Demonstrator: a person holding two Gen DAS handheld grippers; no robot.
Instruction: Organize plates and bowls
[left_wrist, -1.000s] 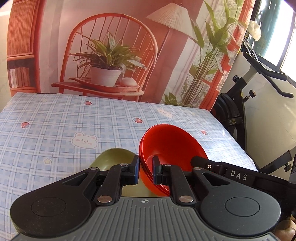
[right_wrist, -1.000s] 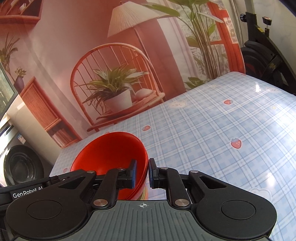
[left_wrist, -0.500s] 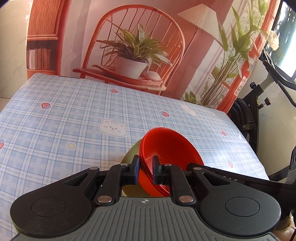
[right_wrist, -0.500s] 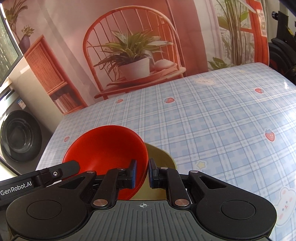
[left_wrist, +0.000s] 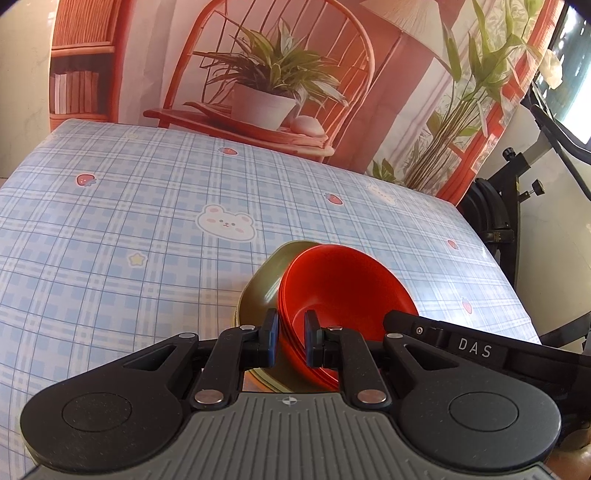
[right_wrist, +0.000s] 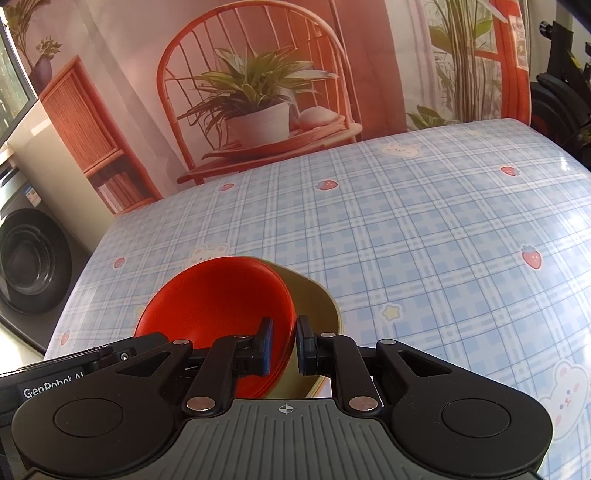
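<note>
A stack of red bowls is held between my two grippers, above an olive-green bowl that sits on the blue checked tablecloth. My left gripper is shut on the left rim of the red bowls. My right gripper is shut on their right rim. In the right wrist view the olive bowl shows to the right of the red bowls, partly under them. Each view shows the other gripper's body at its edge.
The table stands against a printed backdrop of a red chair and potted plant. An exercise bike is off the table's right side. A washing machine is off its left side.
Both grippers have lowered the red bowls toward the olive bowl. The views tilted down, and the table's far edge moved up in them. Both grips stayed shut.
</note>
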